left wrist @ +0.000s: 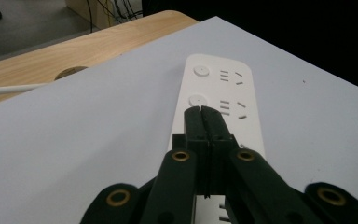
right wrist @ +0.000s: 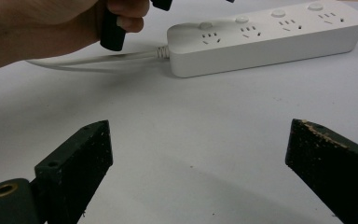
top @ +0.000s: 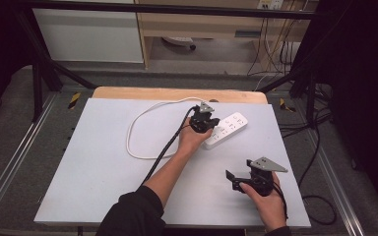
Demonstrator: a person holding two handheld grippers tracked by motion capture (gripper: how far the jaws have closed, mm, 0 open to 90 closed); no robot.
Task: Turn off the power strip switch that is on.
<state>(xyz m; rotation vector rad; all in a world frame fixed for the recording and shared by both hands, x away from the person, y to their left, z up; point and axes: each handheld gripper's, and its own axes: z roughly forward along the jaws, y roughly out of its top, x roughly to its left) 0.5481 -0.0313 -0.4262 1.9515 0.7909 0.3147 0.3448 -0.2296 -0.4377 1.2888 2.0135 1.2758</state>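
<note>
A white power strip [top: 229,127] lies on the white tabletop [top: 103,162] right of centre, and its white cable [top: 138,123] loops away to the left. My left gripper [top: 211,123] is over the strip's near end. In the left gripper view its jaws [left wrist: 202,111] are pressed together with nothing between them. Their tips sit just short of a round button [left wrist: 198,99] on the strip [left wrist: 214,84]; I cannot tell whether they touch it. My right gripper [top: 232,180] stands open near the front right, empty, with the strip [right wrist: 270,37] well beyond its jaws [right wrist: 198,135].
A wooden table edge [top: 177,93] runs along the back, with a round brass fitting [left wrist: 70,71] set in it. Black frame bars and floor cables [top: 320,206] surround the table. The person's left hand [right wrist: 51,23] is close to the strip's cable end.
</note>
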